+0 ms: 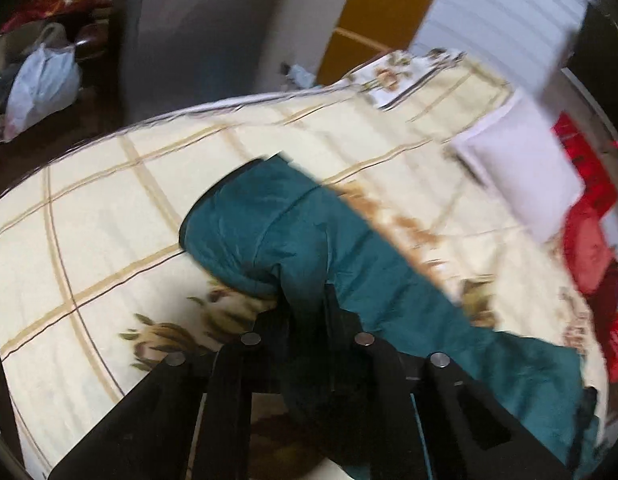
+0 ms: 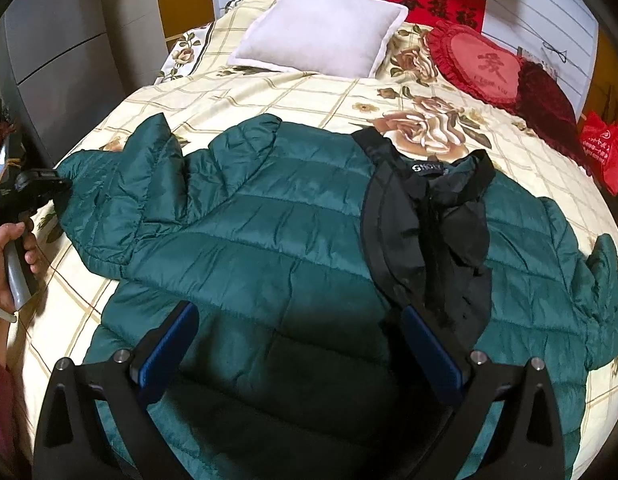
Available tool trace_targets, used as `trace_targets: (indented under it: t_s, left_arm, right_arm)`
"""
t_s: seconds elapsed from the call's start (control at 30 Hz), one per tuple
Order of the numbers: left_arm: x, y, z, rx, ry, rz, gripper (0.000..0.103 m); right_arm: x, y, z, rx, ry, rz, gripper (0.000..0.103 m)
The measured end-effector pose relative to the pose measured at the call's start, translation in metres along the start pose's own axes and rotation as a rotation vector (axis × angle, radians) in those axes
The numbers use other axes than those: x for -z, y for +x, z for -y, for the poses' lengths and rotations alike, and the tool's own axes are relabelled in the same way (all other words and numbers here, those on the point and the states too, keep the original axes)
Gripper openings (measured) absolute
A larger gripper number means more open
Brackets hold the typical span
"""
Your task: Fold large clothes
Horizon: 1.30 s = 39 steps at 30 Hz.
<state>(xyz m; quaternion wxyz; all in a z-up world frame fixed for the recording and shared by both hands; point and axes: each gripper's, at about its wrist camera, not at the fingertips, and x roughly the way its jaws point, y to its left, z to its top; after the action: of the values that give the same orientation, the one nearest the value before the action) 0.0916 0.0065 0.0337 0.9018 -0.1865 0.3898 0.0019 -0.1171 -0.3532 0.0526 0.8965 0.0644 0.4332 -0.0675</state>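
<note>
In the left wrist view, the left gripper (image 1: 305,300) is clenched on the teal sleeve (image 1: 269,232) of the green puffer jacket (image 1: 389,280); the two black fingers stand close together and the fabric is pinched between them. The sleeve is lifted a little from the bedspread (image 1: 109,208), which is cream with brown lines and printed roses. The rest of the jacket runs to the right and near side of this picture. Far to the right lie a white pillow (image 1: 521,172) and red cushions (image 1: 585,248), both blurred. On the far left, on the dark floor, stands a white plastic bag (image 1: 41,84). In the right wrist view, the right gripper (image 2: 297,344) hangs above the near part of the jacket (image 2: 269,220) with its blue-padded fingers (image 2: 169,348) wide apart and nothing between them, so it is released. The jacket lies spread across the middle of the bed (image 2: 309,92), with its black collar and lining (image 2: 429,216) on the right half. At the left edge, a hand (image 2: 13,256) holds the handle of the left gripper (image 2: 59,190), which meets the end of the left sleeve (image 2: 121,184). At the far end of the bed rest the white pillow (image 2: 321,36), a red heart-shaped cushion (image 2: 481,64) and a dark red cushion (image 2: 545,100); a red bag (image 2: 605,148) stands at the right edge.
</note>
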Motion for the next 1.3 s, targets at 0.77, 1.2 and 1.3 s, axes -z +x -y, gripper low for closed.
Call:
trace_targets:
  t_s: [0.77, 1.2, 1.3]
  left_arm:
    - [0.137, -0.138, 0.216, 0.421, 0.484, -0.075, 0.019]
    - [0.265, -0.130, 0.278, 0.421, 0.698, -0.319, 0.030]
    - [0.268, -0.147, 0.279, 0.440, 0.718, -0.310, 0.037]
  right_arm:
    - [0.031, -0.070, 0.087, 0.078, 0.148, 0.049, 0.103]
    - [0.067, -0.081, 0.155, 0.074, 0.287, 0.022, 0.103]
    - [0.071, -0.078, 0.164, 0.011, 0.345, 0.023, 0.103]
